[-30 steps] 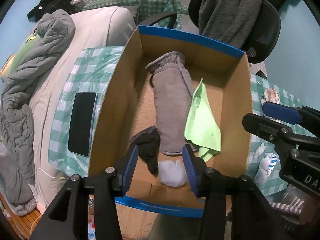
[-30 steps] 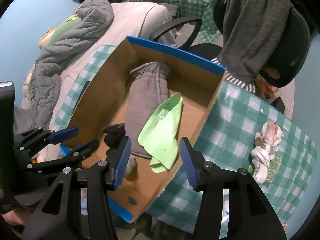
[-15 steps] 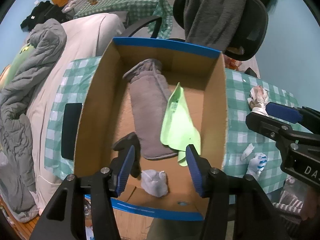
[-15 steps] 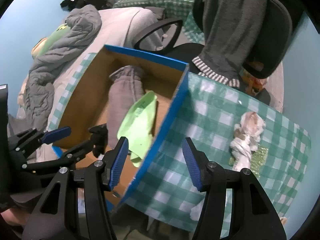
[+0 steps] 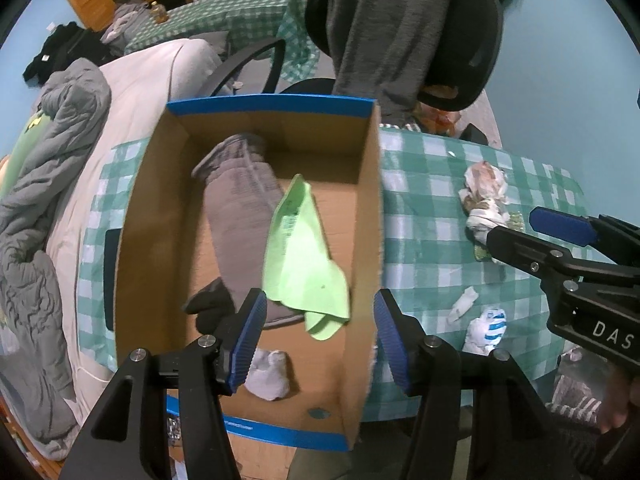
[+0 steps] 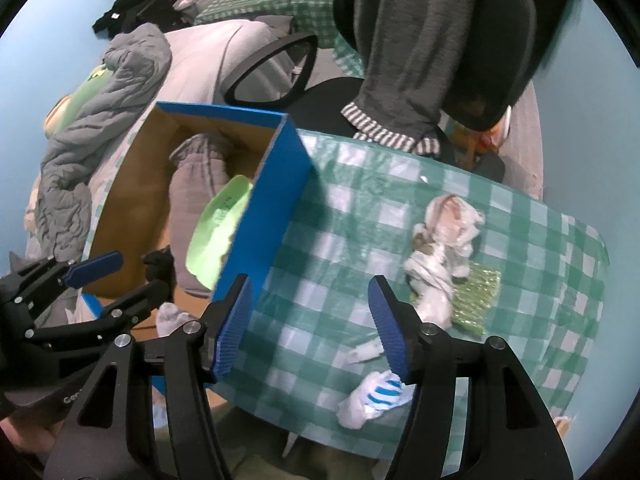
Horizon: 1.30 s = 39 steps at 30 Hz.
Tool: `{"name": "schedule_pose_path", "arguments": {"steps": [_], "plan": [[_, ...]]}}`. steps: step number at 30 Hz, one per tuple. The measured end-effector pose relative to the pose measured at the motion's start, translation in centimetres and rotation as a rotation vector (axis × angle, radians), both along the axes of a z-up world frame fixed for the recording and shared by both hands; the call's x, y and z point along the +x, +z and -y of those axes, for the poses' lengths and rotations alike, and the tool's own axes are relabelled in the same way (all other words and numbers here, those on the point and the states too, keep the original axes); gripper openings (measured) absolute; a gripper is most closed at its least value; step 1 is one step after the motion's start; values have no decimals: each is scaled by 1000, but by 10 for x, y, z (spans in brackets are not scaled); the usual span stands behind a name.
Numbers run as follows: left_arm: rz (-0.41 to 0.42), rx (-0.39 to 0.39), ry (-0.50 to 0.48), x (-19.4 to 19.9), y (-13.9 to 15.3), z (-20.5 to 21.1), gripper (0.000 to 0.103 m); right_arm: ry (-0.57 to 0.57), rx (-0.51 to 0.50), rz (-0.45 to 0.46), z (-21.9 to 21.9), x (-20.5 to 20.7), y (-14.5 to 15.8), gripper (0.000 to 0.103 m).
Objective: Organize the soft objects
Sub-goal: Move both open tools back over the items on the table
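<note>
Checked tablecloth under cardboard box; both grippers agape, empty

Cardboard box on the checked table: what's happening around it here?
A person holds two grippers, both open and empty. The cardboard box already holds a grey garment, a green cloth, a black item and a white sock. The right gripper hangs above the tablecloth, near a blue-striped sock and a white bundle.
</note>
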<state>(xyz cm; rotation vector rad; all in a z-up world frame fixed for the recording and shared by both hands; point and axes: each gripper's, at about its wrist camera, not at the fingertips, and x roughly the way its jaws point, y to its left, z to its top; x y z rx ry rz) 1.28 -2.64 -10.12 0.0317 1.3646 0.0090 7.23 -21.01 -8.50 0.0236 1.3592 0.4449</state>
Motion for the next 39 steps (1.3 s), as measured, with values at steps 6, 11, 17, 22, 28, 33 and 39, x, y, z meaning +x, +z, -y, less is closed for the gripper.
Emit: {"name": "schedule_pose_path", "arguments": {"steps": [6, 11, 17, 22, 28, 33, 39], "plan": [[-3, 0, -35, 5, 0, 24, 58, -30, -5, -4, 24, 2, -3, 62], [0, 3, -62, 10, -2, 42, 67, -54, -17, -10, 43, 3, -7, 62], [-13, 14, -94, 16, -6, 63, 72, -87, -40, -27, 64, 6, -16, 66], [-28, 18, -118, 20, -11, 78, 72, -98, -68, -61, 80, 11, -34, 67], [-47, 31, -152, 25, -24, 95, 73, -118, -73, -101, 94, 16, -54, 67], [-72, 43, -166, 30, -38, 105, 73, -119, -71, -125, 99, 20, -70, 67], [-96, 63, -161, 38, -57, 111, 73, -122, -67, -152, 101, 25, -91, 67]]}}
